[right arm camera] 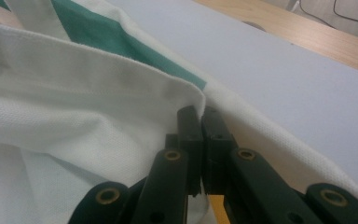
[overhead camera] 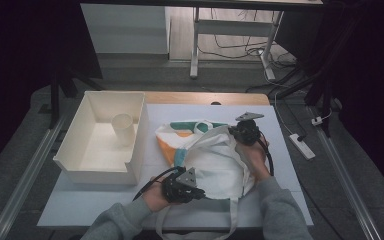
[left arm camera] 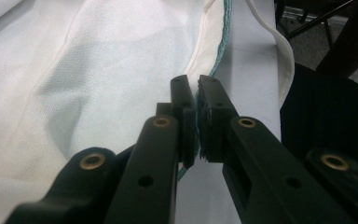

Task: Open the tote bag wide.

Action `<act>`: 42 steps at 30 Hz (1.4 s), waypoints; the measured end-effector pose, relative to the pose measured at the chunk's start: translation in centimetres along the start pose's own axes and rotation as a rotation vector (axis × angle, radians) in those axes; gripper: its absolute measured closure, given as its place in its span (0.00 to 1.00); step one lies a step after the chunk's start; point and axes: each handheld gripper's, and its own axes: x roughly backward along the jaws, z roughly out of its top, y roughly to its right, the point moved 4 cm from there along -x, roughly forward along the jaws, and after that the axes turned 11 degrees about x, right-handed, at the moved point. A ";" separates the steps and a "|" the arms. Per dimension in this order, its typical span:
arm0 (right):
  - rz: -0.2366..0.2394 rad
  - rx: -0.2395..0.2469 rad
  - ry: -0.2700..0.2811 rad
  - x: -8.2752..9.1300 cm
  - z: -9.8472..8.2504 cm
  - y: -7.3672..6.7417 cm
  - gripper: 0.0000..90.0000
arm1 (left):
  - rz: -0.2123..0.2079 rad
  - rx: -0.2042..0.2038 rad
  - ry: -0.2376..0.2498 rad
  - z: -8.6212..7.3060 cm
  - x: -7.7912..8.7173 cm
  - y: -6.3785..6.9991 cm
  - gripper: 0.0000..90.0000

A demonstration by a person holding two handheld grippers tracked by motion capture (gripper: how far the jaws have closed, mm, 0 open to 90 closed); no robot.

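A white cloth tote bag [overhead camera: 215, 160] with green and orange patches lies in the middle of the table. My left gripper [overhead camera: 201, 194] is at the bag's near left edge. In the left gripper view, the left gripper [left arm camera: 196, 91] is shut on the bag's teal-stitched hem [left arm camera: 216, 56]. My right gripper [overhead camera: 232, 131] is at the bag's far right rim. In the right gripper view, the right gripper [right arm camera: 200, 114] is pinched shut on a fold of the white rim [right arm camera: 121, 79]. The bag's mouth is held up between the two grippers. One strap [overhead camera: 232, 222] hangs over the table's front edge.
A white open bin [overhead camera: 77, 127] stands at the table's left with a pale cup [overhead camera: 123, 128] upright inside. A light mat [overhead camera: 290, 170] covers the wooden table. A power strip [overhead camera: 302, 146] and cables lie on the floor to the right.
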 end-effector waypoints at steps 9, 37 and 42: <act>0.047 -0.044 0.099 2.9 1.4 -0.5 0.67 | 0.016 0.009 0.046 0.2 0.2 0.1 0.82; 0.089 0.039 0.179 13.3 -0.7 -5.8 0.50 | 0.280 0.213 0.328 2.8 9.3 -3.1 0.41; 0.093 0.042 0.182 13.6 -0.8 -6.0 0.50 | 0.330 0.254 0.322 3.9 10.1 -4.7 0.40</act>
